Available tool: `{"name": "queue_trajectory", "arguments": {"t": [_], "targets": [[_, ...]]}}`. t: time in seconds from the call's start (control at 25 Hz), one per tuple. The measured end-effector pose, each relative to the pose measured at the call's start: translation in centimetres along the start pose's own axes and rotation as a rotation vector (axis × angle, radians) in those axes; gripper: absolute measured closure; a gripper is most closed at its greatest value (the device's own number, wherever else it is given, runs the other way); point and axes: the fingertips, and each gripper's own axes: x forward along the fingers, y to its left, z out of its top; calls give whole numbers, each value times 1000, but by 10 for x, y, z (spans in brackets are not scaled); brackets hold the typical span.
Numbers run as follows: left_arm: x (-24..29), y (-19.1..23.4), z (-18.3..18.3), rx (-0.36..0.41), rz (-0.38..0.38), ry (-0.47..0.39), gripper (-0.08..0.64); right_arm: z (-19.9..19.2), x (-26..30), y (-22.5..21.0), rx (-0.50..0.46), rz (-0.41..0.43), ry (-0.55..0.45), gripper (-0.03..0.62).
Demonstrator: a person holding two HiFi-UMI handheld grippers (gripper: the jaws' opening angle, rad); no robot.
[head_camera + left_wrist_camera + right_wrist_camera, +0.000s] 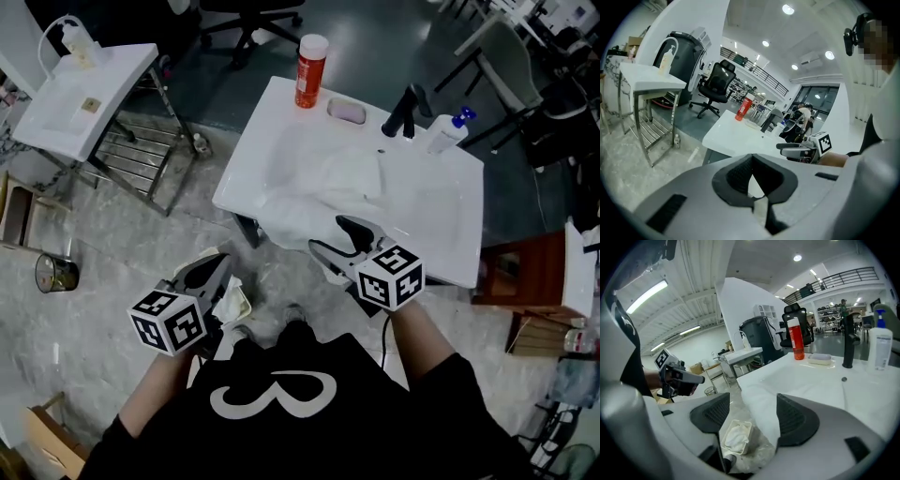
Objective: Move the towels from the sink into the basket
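Over the near left rim of the sink (441, 234): a white towel (309, 211) lies bunched in the basin, and its near fold hangs down past the edge.
Right gripper (326, 232): tongs wide apart at the near edge of the sink. The hanging fold of the towel stands between them, close against the right pad and clear of the left one.
Left gripper (217, 262): tongs drawn together at the tips, nothing seen between them. It is held low to the near left, well apart from the sink towel.
Basket (737, 422): on the floor below the sink's near left corner, just beside the left gripper, with a crumpled towel (736, 438) inside.
Far rim of the sink: red bottle (310, 71), soap dish (346, 112), black faucet (405, 111), pump bottle (448, 131).
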Motion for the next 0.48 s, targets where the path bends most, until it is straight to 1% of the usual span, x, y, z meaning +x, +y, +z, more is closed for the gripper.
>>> {"name": "queue_trajectory", "arguments": {"t": [0.24,0.48], "targets": [[20,-23,14,9,23,-36,554,3,-11,-41,-62,-2,43,301],[41,-47,23,43,16,-66,554,-12,-7,-53,-105,47,129,301]]}}
